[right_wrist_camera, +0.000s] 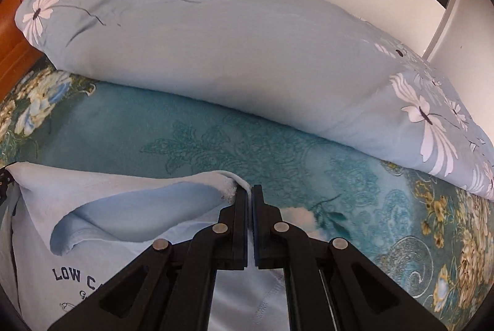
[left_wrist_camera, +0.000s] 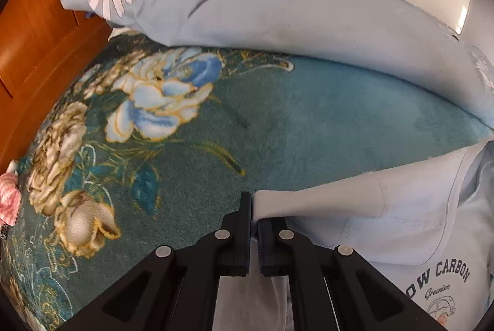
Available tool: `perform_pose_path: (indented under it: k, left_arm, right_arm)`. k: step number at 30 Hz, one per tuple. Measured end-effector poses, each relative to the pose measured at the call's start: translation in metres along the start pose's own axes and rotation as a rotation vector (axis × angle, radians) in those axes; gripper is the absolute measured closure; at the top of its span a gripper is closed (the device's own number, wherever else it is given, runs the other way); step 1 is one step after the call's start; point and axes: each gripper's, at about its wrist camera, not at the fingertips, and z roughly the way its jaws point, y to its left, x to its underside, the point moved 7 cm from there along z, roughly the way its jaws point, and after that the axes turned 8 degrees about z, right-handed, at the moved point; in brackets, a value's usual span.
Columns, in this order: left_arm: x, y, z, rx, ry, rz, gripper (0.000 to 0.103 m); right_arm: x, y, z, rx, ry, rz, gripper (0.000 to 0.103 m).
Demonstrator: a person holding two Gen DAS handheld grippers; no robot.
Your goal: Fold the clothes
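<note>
Teal floral blanket (left_wrist_camera: 308,121) below; both grippers' fingers (left_wrist_camera: 245,226) (right_wrist_camera: 240,216) angled downward, each clamped on the pale-blue T-shirt (left_wrist_camera: 401,226) (right_wrist_camera: 129,216).

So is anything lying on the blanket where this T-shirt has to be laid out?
Nothing visible. Both tools are shut on the T-shirt, and the teal blanket ahead is bare up to the folded duvet at its far side.
</note>
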Motion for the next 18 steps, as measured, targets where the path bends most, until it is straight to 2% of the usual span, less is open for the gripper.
perform_pose_path:
  k: [5, 7, 8, 9, 10, 11, 12, 15, 18]
  left_arm:
    - [0.005, -0.005, -0.004, 0.055, -0.023, 0.034, 0.096]
    - [0.009, -0.003, -0.016, 0.083, -0.032, 0.027, 0.087]
    - [0.012, -0.001, -0.023, 0.096, -0.035, 0.021, 0.071]
    - [0.016, 0.000, -0.033, 0.114, -0.045, 0.017, 0.057]
    - [0.020, 0.000, -0.044, 0.134, -0.058, 0.019, 0.052]
    - [0.026, 0.000, -0.057, 0.145, -0.074, 0.023, 0.048]
    - [0.032, 0.002, -0.069, 0.143, -0.091, 0.026, 0.047]
    - [0.059, 0.006, -0.114, 0.103, -0.168, 0.020, 0.043]
    - [0.094, 0.009, -0.163, 0.094, -0.252, 0.003, 0.038]
  right_arm:
    - [0.013, 0.005, 0.023, 0.011, 0.038, -0.004, 0.101]
    - [0.014, 0.005, 0.019, -0.017, 0.044, -0.022, 0.100]
    - [0.016, 0.005, 0.013, -0.043, 0.041, -0.037, 0.098]
    - [0.019, 0.002, 0.003, -0.054, 0.027, -0.044, 0.089]
    - [0.021, -0.001, -0.007, -0.066, 0.014, -0.051, 0.072]
    - [0.024, -0.006, -0.019, -0.080, -0.002, -0.047, 0.066]
    - [0.030, -0.015, -0.036, -0.111, -0.024, -0.037, 0.062]
    - [0.060, -0.055, -0.082, -0.149, -0.056, 0.001, 0.062]
    - [0.114, -0.107, -0.118, -0.097, -0.025, -0.001, 0.061]
